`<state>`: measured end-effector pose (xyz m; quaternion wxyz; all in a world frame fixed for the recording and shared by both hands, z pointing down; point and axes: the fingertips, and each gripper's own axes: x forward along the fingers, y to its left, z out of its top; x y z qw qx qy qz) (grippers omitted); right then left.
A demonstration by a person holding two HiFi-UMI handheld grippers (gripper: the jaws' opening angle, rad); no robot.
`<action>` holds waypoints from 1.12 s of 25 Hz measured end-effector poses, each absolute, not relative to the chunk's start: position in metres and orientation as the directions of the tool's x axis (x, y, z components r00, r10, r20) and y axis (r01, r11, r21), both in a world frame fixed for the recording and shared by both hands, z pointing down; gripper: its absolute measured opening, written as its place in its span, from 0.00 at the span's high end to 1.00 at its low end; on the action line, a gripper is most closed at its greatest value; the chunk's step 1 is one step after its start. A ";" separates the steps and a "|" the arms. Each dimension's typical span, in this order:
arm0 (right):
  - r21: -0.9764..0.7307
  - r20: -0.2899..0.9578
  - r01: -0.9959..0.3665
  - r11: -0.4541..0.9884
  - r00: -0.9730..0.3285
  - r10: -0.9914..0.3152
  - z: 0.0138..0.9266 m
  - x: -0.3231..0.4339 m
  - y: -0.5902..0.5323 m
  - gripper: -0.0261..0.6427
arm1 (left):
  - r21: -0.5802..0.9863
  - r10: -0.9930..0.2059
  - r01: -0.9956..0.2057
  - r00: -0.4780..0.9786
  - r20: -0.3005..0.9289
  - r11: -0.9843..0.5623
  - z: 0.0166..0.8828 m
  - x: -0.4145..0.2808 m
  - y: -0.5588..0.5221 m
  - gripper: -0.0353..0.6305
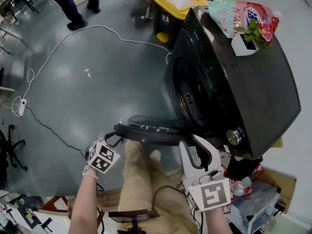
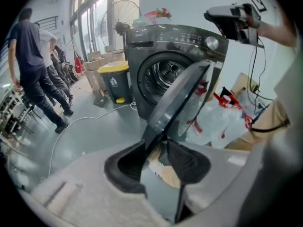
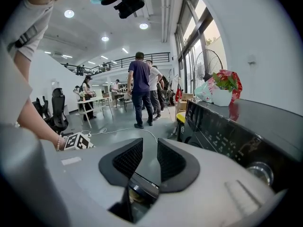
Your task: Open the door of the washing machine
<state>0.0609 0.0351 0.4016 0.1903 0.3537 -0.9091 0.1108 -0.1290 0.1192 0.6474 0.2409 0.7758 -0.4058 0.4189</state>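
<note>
Because the left gripper (image 2: 156,144) is closed on the free rim of the door (image 1: 153,130), with the rim between its two pads, I think the pull should follow the round path of the hinge and not go straight out, so that the rim does not slip from the pads. The door already stands well away from the drum opening (image 1: 192,101), about square to the front of the machine, so in my judgement only a little swing is left. The person's own legs are right under the door, and it should pass over them slowly. Further right, the right gripper (image 3: 149,143) has its jaws a little apart and holds nothing. The door's rim shows low in the gap, but the pads do not press on it. It is better to hold this gripper away from the hinge side. The black washing machine (image 1: 234,91) itself is at the right.

The grey floor (image 1: 97,82) carries a white cable (image 1: 63,40) at the left, well apart from the door. A person (image 1: 73,4) stands far behind. A bin with a yellow lid (image 1: 175,4) stands beside the machine. A detergent pouch (image 1: 243,16) and a small white plant pot (image 1: 246,43) are on top of the machine.
</note>
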 end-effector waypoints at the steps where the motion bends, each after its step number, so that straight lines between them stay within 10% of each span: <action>1: -0.068 0.424 -0.688 0.723 -0.676 -0.603 0.402 0.062 0.033 0.82 | 0.042 -0.429 -0.835 0.324 0.843 -0.549 0.645 -0.128 0.118 0.74; 11: -0.054 0.387 -0.658 0.751 -0.707 -0.592 0.366 0.057 0.032 0.82 | 0.103 -0.582 -0.906 0.348 0.735 -0.411 0.549 -0.120 0.106 0.96; 28: -0.031 0.350 -0.682 0.730 -0.692 -0.632 0.297 0.079 0.041 0.83 | 0.027 -0.776 -0.907 0.375 0.508 -0.420 0.333 -0.095 0.077 0.96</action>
